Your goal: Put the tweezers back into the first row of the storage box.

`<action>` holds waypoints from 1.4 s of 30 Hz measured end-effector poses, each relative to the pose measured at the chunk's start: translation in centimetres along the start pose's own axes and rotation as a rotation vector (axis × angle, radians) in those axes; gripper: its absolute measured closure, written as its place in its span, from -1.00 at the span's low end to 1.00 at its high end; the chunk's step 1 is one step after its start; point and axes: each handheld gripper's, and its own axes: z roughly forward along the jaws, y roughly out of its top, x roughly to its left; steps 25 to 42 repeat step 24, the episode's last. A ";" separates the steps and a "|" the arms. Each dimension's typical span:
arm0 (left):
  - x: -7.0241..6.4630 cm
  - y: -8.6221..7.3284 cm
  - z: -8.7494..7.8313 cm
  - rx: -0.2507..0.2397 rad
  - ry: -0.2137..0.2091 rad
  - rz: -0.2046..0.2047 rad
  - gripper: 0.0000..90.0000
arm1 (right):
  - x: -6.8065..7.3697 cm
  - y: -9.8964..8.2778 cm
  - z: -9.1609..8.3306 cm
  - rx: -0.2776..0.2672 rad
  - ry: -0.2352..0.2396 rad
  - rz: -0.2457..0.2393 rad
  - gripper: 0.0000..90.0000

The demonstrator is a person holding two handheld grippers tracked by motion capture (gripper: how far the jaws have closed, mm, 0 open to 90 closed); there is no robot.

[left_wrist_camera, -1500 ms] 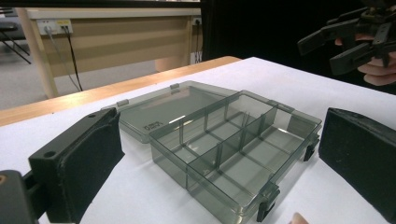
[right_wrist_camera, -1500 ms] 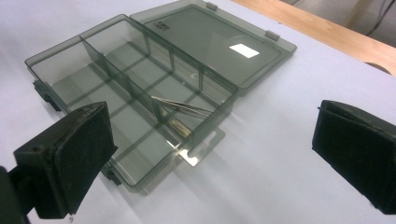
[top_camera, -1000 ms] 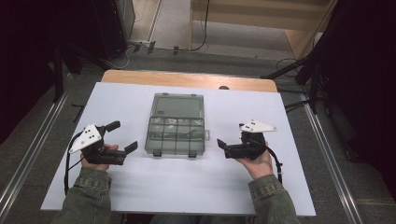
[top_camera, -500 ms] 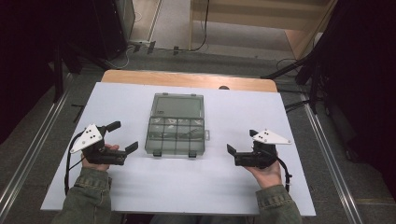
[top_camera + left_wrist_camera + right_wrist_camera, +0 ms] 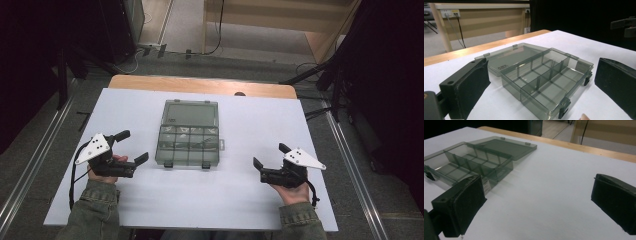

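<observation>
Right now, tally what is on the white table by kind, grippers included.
Clear compartment box, lid open flat: 1
Hand-held grippers, left gripper and right gripper, both with fingers apart: 2
Total: 3

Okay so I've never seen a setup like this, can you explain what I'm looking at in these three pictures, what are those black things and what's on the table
A person sits at a white table, and each hand holds a hand-operated clamp with two black jaws. The high view looks down from above: the left gripper at its left, the right gripper at its right. The other two pictures come from small cameras riding on each gripper, so the black blocks at their bottom corners are that gripper's own jaws. Both grippers are open and hold nothing. Between them lies a clear grey plastic organizer box, divided into compartments that look empty, with its lid folded open flat behind it.
</observation>
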 end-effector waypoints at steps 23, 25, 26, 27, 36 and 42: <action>-0.2 -0.1 0.2 0.020 -0.007 0.004 -1.00 | -2.7 -5.5 -3.1 -0.142 -0.137 0.073 -1.00; -0.2 -0.1 0.2 0.020 -0.007 0.004 -1.00 | -2.7 -5.5 -3.1 -0.142 -0.137 0.073 -1.00; -0.2 -0.1 0.2 0.020 -0.007 0.004 -1.00 | -2.7 -5.5 -3.1 -0.142 -0.137 0.073 -1.00; -0.2 -0.1 0.2 0.020 -0.007 0.004 -1.00 | -2.7 -5.5 -3.1 -0.142 -0.137 0.073 -1.00; -0.2 -0.1 0.2 0.020 -0.007 0.004 -1.00 | -2.7 -5.5 -3.1 -0.142 -0.137 0.073 -1.00; -0.2 -0.1 0.2 0.020 -0.007 0.004 -1.00 | -2.7 -5.5 -3.1 -0.142 -0.137 0.073 -1.00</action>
